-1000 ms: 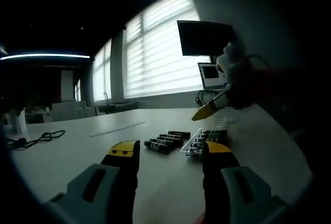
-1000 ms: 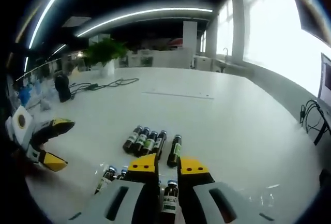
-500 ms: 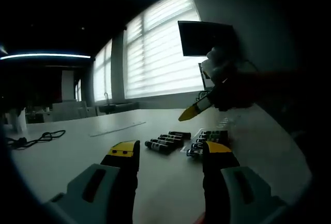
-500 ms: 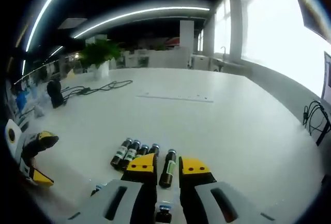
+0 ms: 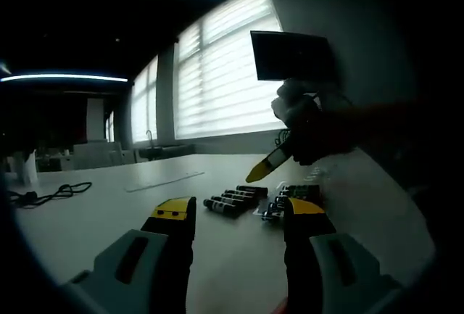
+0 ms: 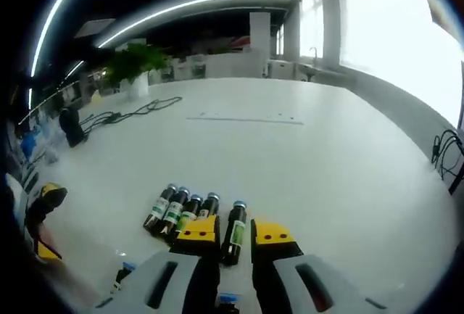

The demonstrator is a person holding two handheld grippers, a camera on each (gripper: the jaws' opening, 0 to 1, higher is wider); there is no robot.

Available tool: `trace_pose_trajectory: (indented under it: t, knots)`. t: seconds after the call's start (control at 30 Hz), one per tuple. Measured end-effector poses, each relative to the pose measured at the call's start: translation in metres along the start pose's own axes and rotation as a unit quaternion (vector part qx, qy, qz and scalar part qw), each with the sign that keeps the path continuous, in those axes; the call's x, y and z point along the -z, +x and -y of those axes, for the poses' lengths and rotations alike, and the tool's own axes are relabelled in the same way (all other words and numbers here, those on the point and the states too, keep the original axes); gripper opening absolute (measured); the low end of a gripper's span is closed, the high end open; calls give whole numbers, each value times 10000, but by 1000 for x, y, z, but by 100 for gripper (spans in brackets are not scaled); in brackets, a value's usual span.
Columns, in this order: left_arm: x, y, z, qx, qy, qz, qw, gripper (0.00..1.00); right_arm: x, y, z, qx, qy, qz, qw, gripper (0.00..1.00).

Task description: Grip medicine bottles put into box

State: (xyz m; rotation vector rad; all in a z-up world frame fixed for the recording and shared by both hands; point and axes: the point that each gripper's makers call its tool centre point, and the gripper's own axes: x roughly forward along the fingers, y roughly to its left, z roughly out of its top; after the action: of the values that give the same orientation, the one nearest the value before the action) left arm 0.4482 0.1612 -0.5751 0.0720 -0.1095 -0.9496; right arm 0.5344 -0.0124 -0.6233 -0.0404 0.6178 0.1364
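Several dark medicine bottles (image 6: 181, 211) with green labels lie side by side on the white table (image 6: 312, 162); they show too as a row (image 5: 232, 199) in the left gripper view. One bottle (image 6: 233, 223) lies a little apart, right at the tips of my right gripper (image 6: 235, 230), whose jaws stand a narrow gap apart. That right gripper (image 5: 261, 171) hovers just above the row, held by a hand. A clear box (image 5: 290, 196) with bottles in it sits beside the row. My left gripper (image 5: 238, 212) is wide open, low over the table, short of the bottles.
A thin strip (image 6: 243, 119) lies farther out on the table, with black cables (image 6: 156, 104) and a plant (image 6: 134, 64) beyond. A monitor (image 5: 290, 54) and bright blinds stand behind the box. More cables (image 6: 446, 158) hang at the table's edge.
My right gripper has moved away from the box to the loose row, leaving a bottle behind in the box. The left gripper has stayed put and open.
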Motion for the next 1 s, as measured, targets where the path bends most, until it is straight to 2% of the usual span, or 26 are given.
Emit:
trace_pose_trajectory:
  t: [0.1, 0.63, 1.0]
  knots:
    - [0, 0, 0, -1, -7, 10, 10000, 42, 5, 5, 3, 68, -106, -194, 9997, 10]
    - [-1, -1, -1, -13, -36, 47, 10000, 42, 15, 16, -2, 47, -236, -437, 9988, 8]
    - [-1, 0, -2, -9, -32, 47, 10000, 42, 12, 12, 6, 145, -49, -327, 9993, 7]
